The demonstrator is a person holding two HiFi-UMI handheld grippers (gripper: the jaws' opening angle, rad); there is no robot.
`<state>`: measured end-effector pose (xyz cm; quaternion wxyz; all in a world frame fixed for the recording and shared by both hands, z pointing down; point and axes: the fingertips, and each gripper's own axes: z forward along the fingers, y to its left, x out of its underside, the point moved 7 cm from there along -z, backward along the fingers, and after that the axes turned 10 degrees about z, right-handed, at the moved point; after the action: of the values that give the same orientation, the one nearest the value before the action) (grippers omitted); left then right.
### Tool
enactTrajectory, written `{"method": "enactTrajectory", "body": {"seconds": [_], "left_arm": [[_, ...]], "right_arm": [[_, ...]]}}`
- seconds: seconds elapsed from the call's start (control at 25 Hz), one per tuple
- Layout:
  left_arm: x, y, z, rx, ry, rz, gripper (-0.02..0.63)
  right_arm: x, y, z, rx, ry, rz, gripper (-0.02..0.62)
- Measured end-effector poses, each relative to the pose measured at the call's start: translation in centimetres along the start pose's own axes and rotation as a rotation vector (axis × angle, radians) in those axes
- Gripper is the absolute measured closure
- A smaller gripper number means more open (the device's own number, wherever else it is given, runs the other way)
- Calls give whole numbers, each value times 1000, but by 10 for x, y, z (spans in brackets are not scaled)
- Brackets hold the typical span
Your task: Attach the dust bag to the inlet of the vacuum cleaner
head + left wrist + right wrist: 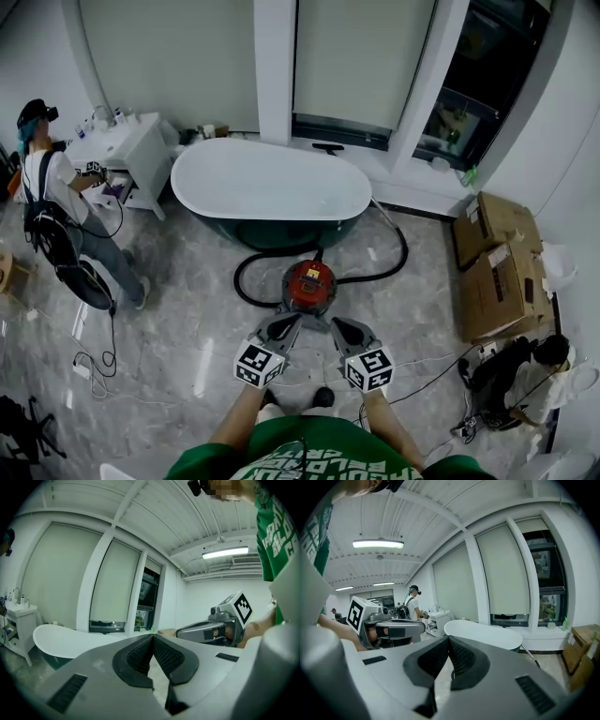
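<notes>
Looking down in the head view: red vacuum cleaner (309,286) low on the glossy marble floor (187,347), just in front of the bathtub (272,178), black hose (236,277) looping round it — no dust bag anywhere in sight. Probably light, limp and easily torn, so best taken by its stiff collar. In the left gripper view: left gripper (152,636) pinched together, empty. In the right gripper view: right gripper (449,638) likewise closed on nothing — white room, tall blinds.

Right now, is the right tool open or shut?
Shut and empty: the right tool shows its jaws meeting at the tips, nothing between them.
</notes>
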<state>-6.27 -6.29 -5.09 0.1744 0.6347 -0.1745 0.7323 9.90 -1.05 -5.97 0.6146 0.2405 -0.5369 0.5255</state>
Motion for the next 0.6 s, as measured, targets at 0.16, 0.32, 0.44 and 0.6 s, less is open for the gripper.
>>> {"method": "enactTrajectory", "body": {"seconds": [0.16,0.32,0.44,0.6], "left_arm": [[-5,-3,-4,-2,-1,11,601],[-6,-4,-6,1,2,17,602],[-6,-6,-7,1,3,17,603],[-9,-3,-6,0,6,19,603]], "right_arm": [[-5,3,-1,-13,-18,5,587],[-7,5,1,-18,-25,5,587],[-6,4,0,-20,-26,7,588],[-15,1,2,-26,-37,6,587]]}}
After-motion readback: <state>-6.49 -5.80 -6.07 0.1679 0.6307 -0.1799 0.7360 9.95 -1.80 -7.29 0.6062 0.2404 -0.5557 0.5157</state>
